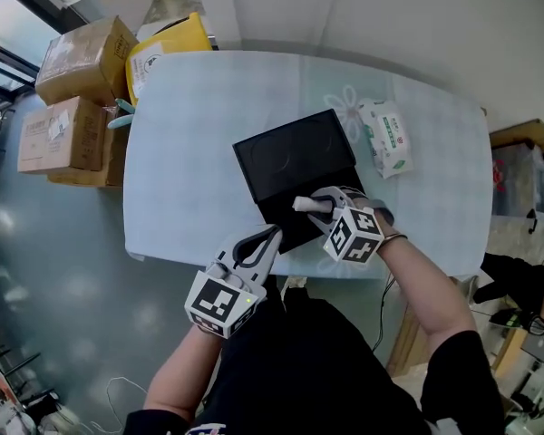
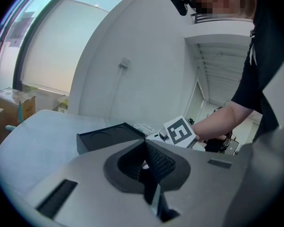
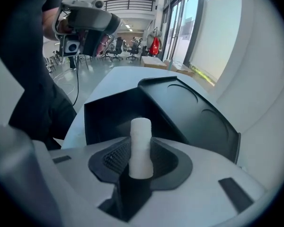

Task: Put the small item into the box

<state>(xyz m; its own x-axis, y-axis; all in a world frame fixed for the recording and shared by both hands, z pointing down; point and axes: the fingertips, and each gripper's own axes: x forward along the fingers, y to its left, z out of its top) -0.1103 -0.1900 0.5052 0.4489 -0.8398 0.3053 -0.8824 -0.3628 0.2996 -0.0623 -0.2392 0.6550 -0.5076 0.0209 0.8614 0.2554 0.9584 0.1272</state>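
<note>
White cylinder point(image 3: 141, 145) in right claw point(image 3: 141, 163), over open black box point(image 3: 109, 113)

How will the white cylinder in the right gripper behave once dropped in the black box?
Likely rigid: the white cylinder shows no squashing where the right gripper pinches it. Probably light, being small. Its sides are round, so it may roll inside the black box.

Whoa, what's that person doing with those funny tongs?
A person holds tongs in each hand at a table covered in pale checked cloth. The right tongs grip a small white cylinder, holding it over the open black box. The left tongs are shut on nothing, near the table's front edge. The cylinder isn't in the box yet.
</note>
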